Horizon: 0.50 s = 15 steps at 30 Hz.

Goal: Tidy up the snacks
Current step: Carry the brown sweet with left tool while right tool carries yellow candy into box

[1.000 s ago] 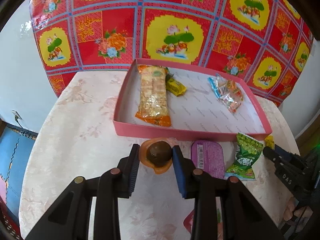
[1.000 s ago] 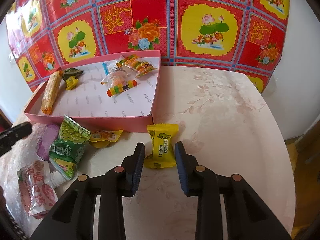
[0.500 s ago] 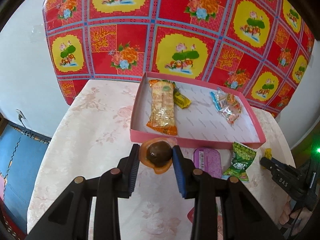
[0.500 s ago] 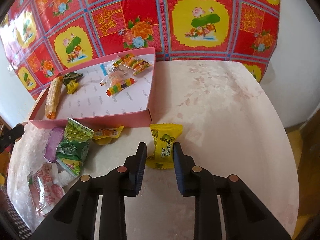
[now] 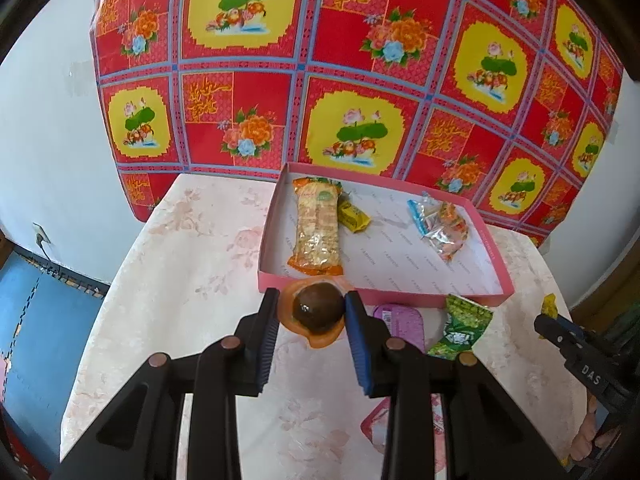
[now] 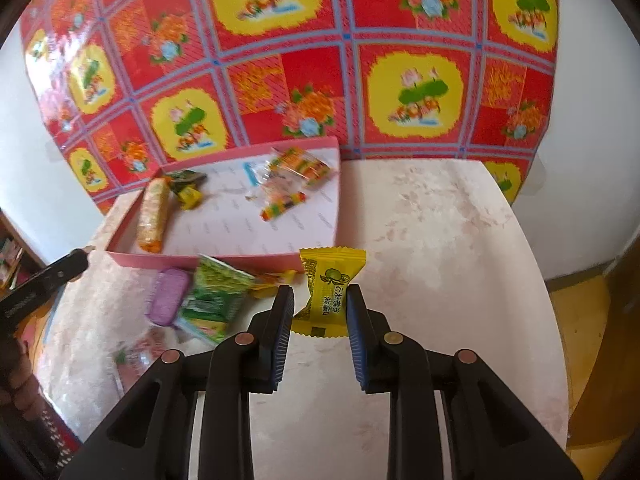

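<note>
The left gripper [image 5: 309,316] is clamped on a dark round snack in an orange cup [image 5: 317,314], held just short of the pink tray's [image 5: 276,280] near edge, presumably for dropping inside beside the long cracker pack [image 5: 318,226]. The right gripper [image 6: 320,308] pinches a yellow candy packet [image 6: 329,294] off the table [image 6: 440,240], by the tray's near right corner, likely headed there too.
</note>
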Motion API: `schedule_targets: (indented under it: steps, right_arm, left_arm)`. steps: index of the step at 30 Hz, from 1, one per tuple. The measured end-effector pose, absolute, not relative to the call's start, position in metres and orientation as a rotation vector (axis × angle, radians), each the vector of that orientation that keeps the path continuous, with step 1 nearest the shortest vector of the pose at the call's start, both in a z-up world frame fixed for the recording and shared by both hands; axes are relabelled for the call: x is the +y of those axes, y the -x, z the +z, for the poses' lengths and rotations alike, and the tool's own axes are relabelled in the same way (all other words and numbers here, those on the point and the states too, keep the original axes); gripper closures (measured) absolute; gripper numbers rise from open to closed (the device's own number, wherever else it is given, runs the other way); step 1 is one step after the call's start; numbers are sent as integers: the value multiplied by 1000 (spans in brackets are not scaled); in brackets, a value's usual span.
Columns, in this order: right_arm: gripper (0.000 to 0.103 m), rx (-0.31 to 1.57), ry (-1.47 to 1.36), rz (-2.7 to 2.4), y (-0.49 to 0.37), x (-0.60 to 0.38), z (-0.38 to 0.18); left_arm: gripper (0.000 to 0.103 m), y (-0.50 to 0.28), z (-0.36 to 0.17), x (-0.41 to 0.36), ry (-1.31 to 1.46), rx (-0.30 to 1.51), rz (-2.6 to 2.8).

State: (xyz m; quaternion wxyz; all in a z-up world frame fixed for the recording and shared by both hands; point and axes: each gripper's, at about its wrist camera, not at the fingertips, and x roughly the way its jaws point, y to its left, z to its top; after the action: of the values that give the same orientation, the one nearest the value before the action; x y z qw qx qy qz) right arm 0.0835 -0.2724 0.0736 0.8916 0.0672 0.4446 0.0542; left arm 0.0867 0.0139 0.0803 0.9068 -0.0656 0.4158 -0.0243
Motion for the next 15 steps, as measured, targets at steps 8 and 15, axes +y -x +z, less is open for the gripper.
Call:
schedule_targets:
  steps: [8,15]
  right_arm:
    - [76,893,-139,157,-85,-261,99]
    - [76,891,-135,189,-99,-251,102]
  left_arm:
    - [69,-90,95,9,133,846,-72]
    - [69,-102,102,2,119,844,-88]
